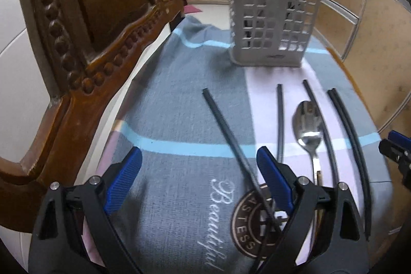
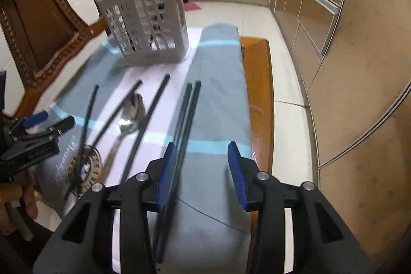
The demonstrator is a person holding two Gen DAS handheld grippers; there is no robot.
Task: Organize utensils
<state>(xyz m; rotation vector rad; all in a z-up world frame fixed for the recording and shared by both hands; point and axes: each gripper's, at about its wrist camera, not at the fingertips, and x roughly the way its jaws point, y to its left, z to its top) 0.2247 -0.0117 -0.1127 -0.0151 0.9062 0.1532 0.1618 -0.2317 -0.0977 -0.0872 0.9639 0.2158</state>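
Observation:
A grey slotted utensil holder (image 1: pixel 274 25) stands at the far end of the cloth, with chopsticks and a fork in it; it also shows in the right wrist view (image 2: pixel 149 30). Several black chopsticks (image 1: pixel 231 138) and a steel spoon (image 1: pixel 308 127) lie loose on the cloth. My left gripper (image 1: pixel 199 171) is open and empty above the cloth, with one chopstick passing by its right finger. My right gripper (image 2: pixel 203 168) is open and low over a pair of chopsticks (image 2: pixel 186 117) that runs along its left finger. The spoon (image 2: pixel 131 114) lies to its left.
A grey, lilac and blue-striped cloth (image 1: pixel 179 107) covers a small wooden table (image 2: pixel 257 73). A carved wooden chair (image 1: pixel 84 25) stands close on the left. Kitchen cabinets (image 2: pixel 346 55) run along the right, with tiled floor (image 2: pixel 257 17) between.

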